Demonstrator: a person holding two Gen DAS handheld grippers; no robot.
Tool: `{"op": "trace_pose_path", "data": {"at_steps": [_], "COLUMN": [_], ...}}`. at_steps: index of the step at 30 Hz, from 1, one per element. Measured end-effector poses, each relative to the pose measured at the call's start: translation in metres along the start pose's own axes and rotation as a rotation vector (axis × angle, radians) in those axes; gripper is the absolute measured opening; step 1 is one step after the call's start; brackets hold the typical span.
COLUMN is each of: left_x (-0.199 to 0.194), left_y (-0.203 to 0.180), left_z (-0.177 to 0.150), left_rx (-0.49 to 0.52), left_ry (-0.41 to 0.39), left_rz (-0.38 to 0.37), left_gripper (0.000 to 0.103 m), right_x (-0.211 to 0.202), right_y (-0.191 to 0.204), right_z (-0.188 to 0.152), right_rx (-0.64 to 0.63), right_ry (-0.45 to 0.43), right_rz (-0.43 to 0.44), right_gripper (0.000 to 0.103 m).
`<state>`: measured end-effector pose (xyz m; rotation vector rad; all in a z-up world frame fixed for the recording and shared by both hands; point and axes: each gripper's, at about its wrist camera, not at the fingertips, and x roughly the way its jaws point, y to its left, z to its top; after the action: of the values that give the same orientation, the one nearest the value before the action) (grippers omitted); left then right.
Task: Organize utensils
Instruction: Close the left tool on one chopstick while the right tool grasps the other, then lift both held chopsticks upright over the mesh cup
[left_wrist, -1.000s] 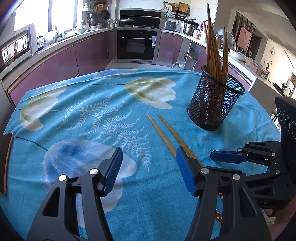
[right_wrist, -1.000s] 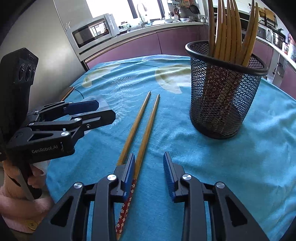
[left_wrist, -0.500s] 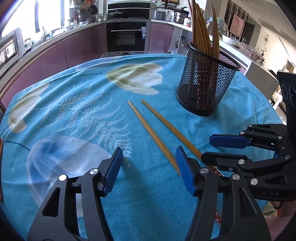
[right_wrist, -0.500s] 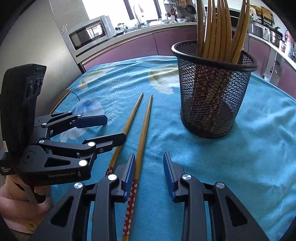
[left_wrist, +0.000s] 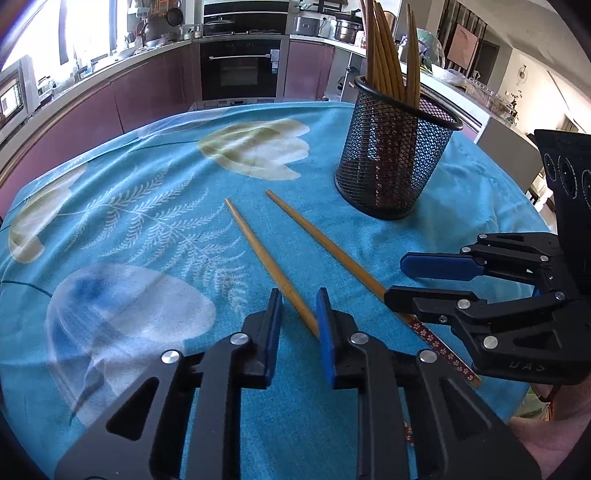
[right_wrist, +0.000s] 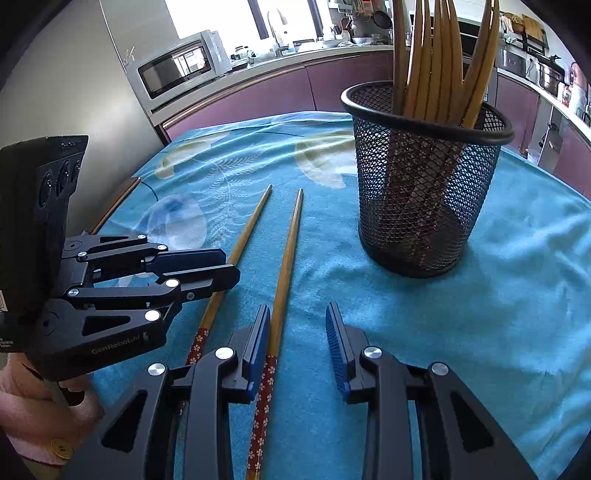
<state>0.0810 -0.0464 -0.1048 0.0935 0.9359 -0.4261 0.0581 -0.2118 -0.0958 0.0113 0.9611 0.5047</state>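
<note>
Two loose chopsticks lie side by side on the bench, tapered tips toward the far edge, patterned red handle ends toward the near edge. Left chopstick (left_wrist: 271, 266) and right chopstick (left_wrist: 332, 244) are apart, not crossed, and diverge slightly toward the tips.

Mesh holder (left_wrist: 394, 162) stands upright toward the far right of the bench, well apart from the loose pair. It already holds a bundle of chopsticks, tips up. Judged as the destination for the loose two.

Left gripper (left_wrist: 298, 314): fingers closing, left chopstick passes between them near its handle end. The right-hand pad seems to meet the stick, but the other pad shows a gap. Not yet a firm grip.

Right gripper (right_wrist: 297, 328): fingers part open and straddling the right chopstick (right_wrist: 284, 273). The stick lies against the left-hand pad; the other pad stands clear of it. Nothing grasped.

Reasoning on placement: each gripper is lined up along its own stick and tilted down at the bench, so the pads can pinch the thin shaft from both sides. Taking it near the thicker handle end gives more to bite on and would leave the stick free to tip upright.

Risk: thin round sticks on soft blue cloth (left_wrist: 155, 221) could roll or pivot if pinched off-centre. The two grippers sit just beside each other, so little room.
</note>
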Motion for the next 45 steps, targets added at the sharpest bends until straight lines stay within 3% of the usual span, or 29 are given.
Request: {"op": "trace_pose_path", "data": {"at_steps": [7,14,22,28,34,45], "left_x": [-0.007,-0.009,0.002,0.006,0.005,0.003], "left_y": [0.001,0.008,0.014,0.012,0.013,0.012], "left_z": [-0.009,-0.006,0.005,0.008,0.007,0.005], "left_rx": [-0.005,-0.02,-0.016,-0.006,-0.026,-0.015], "left_ry": [0.004,-0.008,0.004,0.0,0.0,0.012], "left_rz": [-0.017,0.012,0.042,0.063,0.064,0.072], "left_gripper": [0.013,0.025,0.025,0.019,0.01,0.009], "right_x": [0.003,0.01,0.016,0.019,0.019,0.014], "right_y": [0.004,0.011,0.016,0.021,0.019,0.014], "right_z": [0.003,0.009,0.013,0.016,0.017,0.014], "right_rx": [-0.02,-0.043,-0.076,-0.111,-0.1,-0.072], "right_ry": [0.003,0.004,0.004,-0.002,0.002,0.008], "right_rz": [-0.012,-0.022,-0.044,-0.086,-0.074,-0.046], "right_gripper": [0.03,0.03,0.03,0.025,0.008,0.006]}}
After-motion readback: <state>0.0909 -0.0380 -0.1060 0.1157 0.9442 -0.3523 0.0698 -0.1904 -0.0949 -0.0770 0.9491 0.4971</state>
